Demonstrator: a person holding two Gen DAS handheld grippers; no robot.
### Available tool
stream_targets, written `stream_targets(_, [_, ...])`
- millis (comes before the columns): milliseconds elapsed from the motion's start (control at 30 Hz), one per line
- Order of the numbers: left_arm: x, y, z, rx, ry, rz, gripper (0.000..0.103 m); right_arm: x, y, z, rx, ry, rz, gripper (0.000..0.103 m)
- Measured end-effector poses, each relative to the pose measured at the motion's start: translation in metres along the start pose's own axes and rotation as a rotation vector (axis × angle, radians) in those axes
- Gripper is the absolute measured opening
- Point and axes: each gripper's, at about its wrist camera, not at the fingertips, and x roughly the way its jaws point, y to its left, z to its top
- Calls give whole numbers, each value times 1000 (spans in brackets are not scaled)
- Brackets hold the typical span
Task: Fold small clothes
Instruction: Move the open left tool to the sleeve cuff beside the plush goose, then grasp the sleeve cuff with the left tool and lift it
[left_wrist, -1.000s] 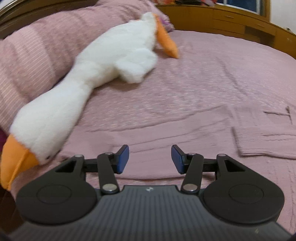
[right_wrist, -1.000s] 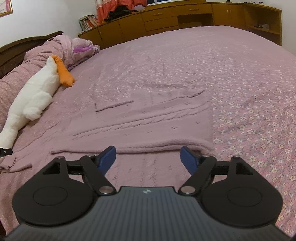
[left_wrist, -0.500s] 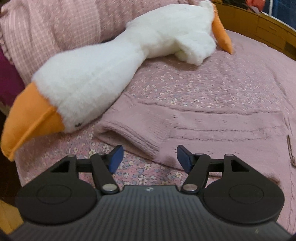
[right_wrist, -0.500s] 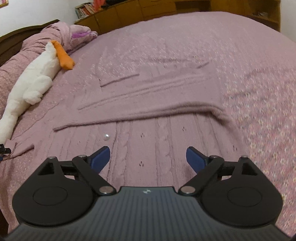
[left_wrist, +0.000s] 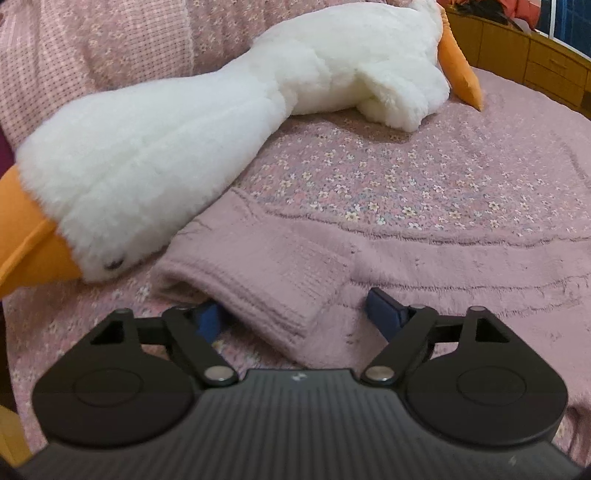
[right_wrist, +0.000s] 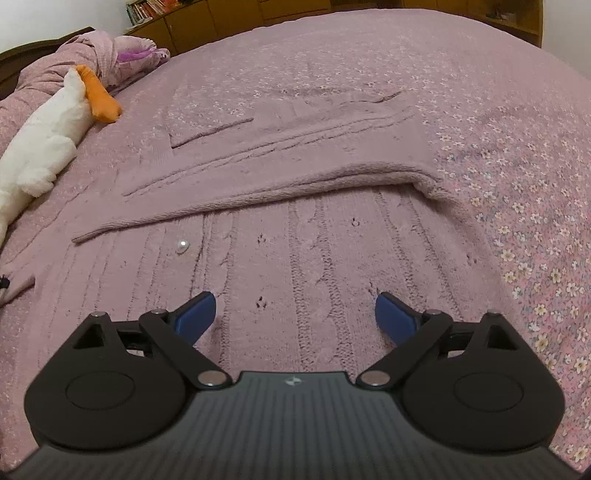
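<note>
**Both claws spread wide over a pink knitted cardigan on the bed**

Left wrist view: the left claw (left_wrist: 291, 314) hangs low over the ribbed cuff (left_wrist: 255, 291) of a sleeve of the pink cable-knit cardigan (left_wrist: 461, 266). Its jaws are opening; the cuff lies between them, the left blue pad (left_wrist: 208, 319) partly tucked under the cuff's open edge, the right pad (left_wrist: 382, 312) standing clear above the knit, so nothing is clamped. The sleeve lies flat on the floral bedspread (left_wrist: 388, 177). Just beyond the cuff rests a large white plush goose (left_wrist: 192, 122), its orange beak (left_wrist: 33, 254) at the left edge and an orange foot (left_wrist: 460, 70) at the far end. A pink pillow (left_wrist: 122, 40) sits behind the goose, and wooden cabinets (left_wrist: 535, 62) line the far wall.

Right wrist view: the right claw (right_wrist: 293, 314) hovers above the cardigan's (right_wrist: 295, 266) cable-knit body, jaws opening and nearly at full spread, with only the flat knit below and nothing pinched. A small pearly button (right_wrist: 181, 244) shows ahead and left of the claw. Farther off, a long rolled edge (right_wrist: 258, 192) of the garment runs across the view. The plush goose (right_wrist: 44, 144) lies at the left beside the bedding, well apart from this claw.
</note>
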Motion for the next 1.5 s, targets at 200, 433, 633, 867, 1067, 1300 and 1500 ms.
stream_targets(200, [-1,-1,1,-25,14,36,87,4,1,1,-3,-3,-12,101])
stream_targets(433, [4,7,0,-47,-13,77,89,5,3,-2,-18,-8,2,103])
stream_targets(633, [3,-7,8,16,-26,-24,29,5,1,-2,-5,-13,9,103])
stream_targets(867, [-24,-20,13,35,-54,-135,13,2,-1,1,-11,4,42,103])
stream_targets(1067, [-78,-32,28,37,-170,-245,13,-1,-3,2,6,4,74,103])
stream_targets(1300, [-132,-73,41,61,-275,-373,13,-10,-7,2,19,-11,95,103])
stream_targets(1500, [-161,-121,37,88,-299,-462,13,-20,-17,3,33,-33,97,103])
